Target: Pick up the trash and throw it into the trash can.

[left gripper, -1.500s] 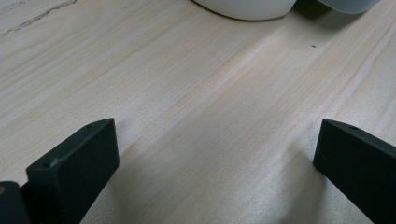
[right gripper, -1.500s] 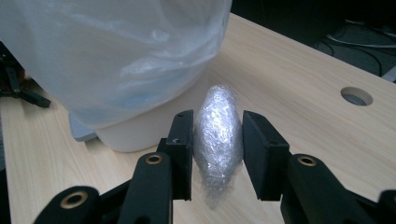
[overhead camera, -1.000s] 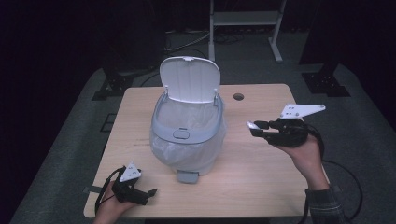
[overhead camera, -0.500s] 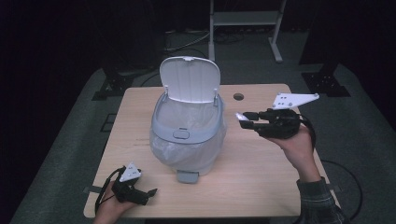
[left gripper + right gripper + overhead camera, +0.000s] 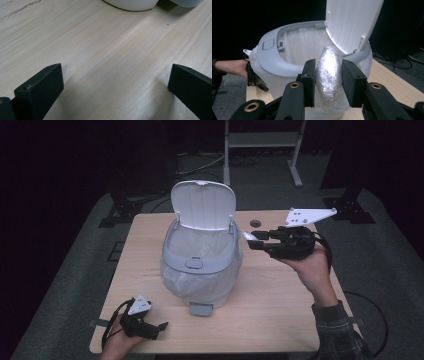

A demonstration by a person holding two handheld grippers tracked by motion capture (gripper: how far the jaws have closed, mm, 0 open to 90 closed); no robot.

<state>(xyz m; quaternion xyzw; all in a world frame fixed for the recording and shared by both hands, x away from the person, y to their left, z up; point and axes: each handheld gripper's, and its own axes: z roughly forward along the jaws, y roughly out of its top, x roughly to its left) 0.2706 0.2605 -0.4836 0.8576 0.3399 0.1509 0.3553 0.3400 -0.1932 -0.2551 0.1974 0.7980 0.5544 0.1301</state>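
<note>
Jaws of the right gripper (image 5: 328,82) pinch a foil ball (image 5: 329,72) beside the bin (image 5: 200,265) (lid up, apparently lined); left gripper (image 5: 112,85) rests spread on the table (image 5: 105,50).

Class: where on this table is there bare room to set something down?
Bare wood lies left of the bin, and on the table's right, beneath the right gripper and its foil ball. The middle is crowded.

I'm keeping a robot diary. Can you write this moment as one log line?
right gripper: shut on foil ball, beside bin rim | bin: lid up, bag inside | left gripper: open, low over table
</note>
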